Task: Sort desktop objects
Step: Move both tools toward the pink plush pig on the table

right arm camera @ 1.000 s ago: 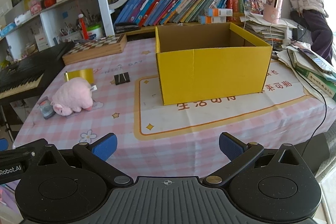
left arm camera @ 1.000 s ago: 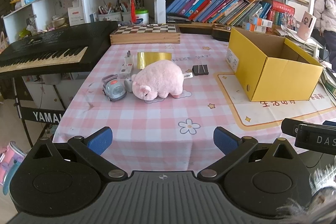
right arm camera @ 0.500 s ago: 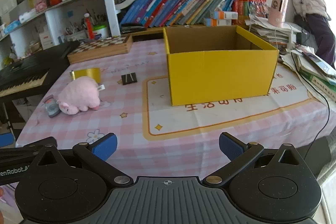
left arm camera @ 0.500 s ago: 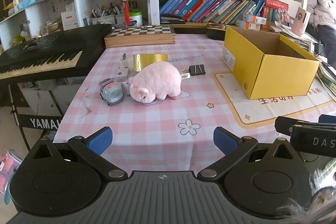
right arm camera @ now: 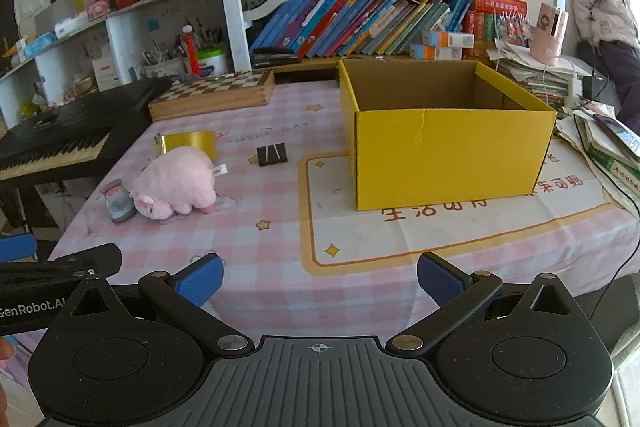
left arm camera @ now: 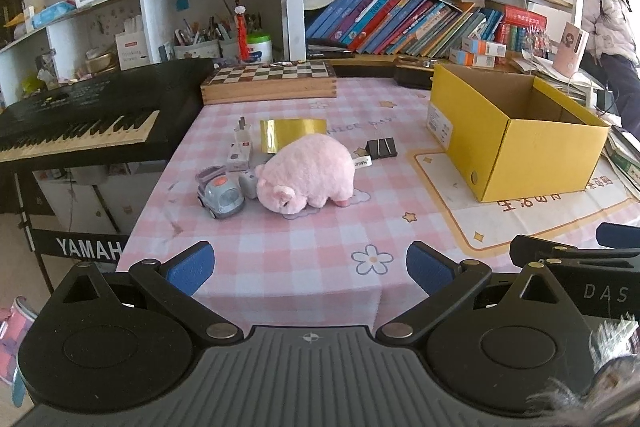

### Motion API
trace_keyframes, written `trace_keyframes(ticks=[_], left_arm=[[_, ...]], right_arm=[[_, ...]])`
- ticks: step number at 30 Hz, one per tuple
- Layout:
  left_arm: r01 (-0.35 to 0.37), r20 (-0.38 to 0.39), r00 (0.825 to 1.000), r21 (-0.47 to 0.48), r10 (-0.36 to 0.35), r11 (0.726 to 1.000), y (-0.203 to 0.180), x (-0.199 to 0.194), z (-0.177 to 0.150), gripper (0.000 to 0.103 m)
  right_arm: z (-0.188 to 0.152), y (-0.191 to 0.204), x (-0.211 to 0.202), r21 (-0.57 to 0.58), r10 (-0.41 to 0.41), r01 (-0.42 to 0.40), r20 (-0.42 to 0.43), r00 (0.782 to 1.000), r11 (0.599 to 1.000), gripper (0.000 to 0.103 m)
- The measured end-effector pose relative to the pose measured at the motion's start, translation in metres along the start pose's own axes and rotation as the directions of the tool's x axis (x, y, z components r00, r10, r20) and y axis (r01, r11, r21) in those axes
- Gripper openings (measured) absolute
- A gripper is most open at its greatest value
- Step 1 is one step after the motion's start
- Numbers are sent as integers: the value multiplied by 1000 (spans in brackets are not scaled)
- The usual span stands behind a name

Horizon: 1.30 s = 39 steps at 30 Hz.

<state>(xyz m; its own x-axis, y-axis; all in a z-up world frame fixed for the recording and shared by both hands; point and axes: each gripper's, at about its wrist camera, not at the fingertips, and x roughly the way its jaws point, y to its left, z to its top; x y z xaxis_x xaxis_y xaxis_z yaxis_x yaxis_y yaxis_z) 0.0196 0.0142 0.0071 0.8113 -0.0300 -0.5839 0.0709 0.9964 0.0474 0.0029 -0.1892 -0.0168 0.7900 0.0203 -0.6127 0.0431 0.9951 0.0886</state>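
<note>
The pink plush pig lies on its belly on the left part of the table, well apart from the open yellow cardboard box, which seems to be the place where the things must go. The pig is soft and round, so the fingers can sink into it, and a shallow grip may take only fur and let it slide out on the way to the box. Close against its head stand a small grey toy car and a little white block; a wide approach could push these hard, smooth pieces, and the car has wheels, so I think it may roll toward the table edge on the left. Behind the pig is a shiny gold roll, thin and curved, which may bend if it is pressed, and a small white adapter beside it. The black binder clip is flat and low on the checked cloth, so I think it is difficult to pinch without catching the cloth. The left gripper and the right gripper both have their blue fingers spread wide with nothing between them, near the front edge of the table.
</note>
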Motion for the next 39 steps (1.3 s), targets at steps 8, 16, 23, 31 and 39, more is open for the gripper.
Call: trace_keyframes(ticks=[8, 16, 23, 31, 39], left_arm=[[-6, -4, 1000, -9, 6, 1000, 4, 1, 5, 103], [-6, -15, 1000, -31, 6, 999, 4, 3, 6, 103], [-16, -19, 1000, -23, 16, 1000, 6, 4, 7, 103], [-32, -26, 999, -14, 31, 999, 14, 5, 5, 103], [-38, -35, 999, -22, 37, 999, 19, 16, 8, 103]], right_arm=[[4, 4, 1, -5, 0, 0, -13, 1000, 1000, 103], [6, 3, 1, -23, -4, 4, -13, 1000, 1000, 103], [6, 3, 5, -15, 6, -6, -20, 1000, 1000, 103], [11, 10, 12, -9, 23, -23, -17, 1000, 1000, 103], [14, 18, 24, -47, 33, -35, -34, 999, 998, 103]])
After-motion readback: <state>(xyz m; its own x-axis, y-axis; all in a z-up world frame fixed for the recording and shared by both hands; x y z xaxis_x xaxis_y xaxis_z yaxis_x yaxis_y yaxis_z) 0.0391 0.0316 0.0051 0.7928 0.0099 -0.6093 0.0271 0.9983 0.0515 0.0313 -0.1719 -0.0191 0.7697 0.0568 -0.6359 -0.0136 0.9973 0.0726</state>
